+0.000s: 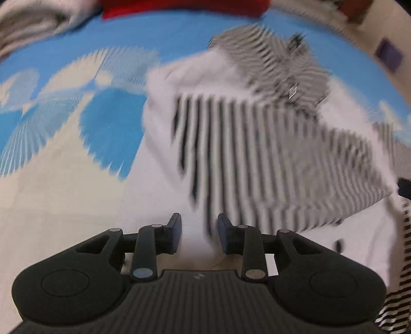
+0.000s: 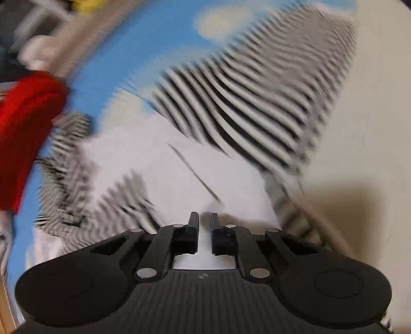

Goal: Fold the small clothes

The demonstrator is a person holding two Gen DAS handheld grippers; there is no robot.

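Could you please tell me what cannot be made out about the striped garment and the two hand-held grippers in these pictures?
- Striped garment: motion blur in both views hides its type and fold state.
- Its right part, left wrist view: cut off by the frame edge.
- Left hand-held gripper: blur hides whether the pads touch cloth.
- Right hand-held gripper: narrow gap; a pinch of cloth cannot be told.
- Red cloth: blurred, cut off.

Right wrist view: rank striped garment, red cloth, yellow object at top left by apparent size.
1. striped garment, fills most of the frame.
2. red cloth, a patch at the left edge, partly cut off.
3. yellow object, a blurred sliver at the top edge, also cut off, so its true size is unsure.
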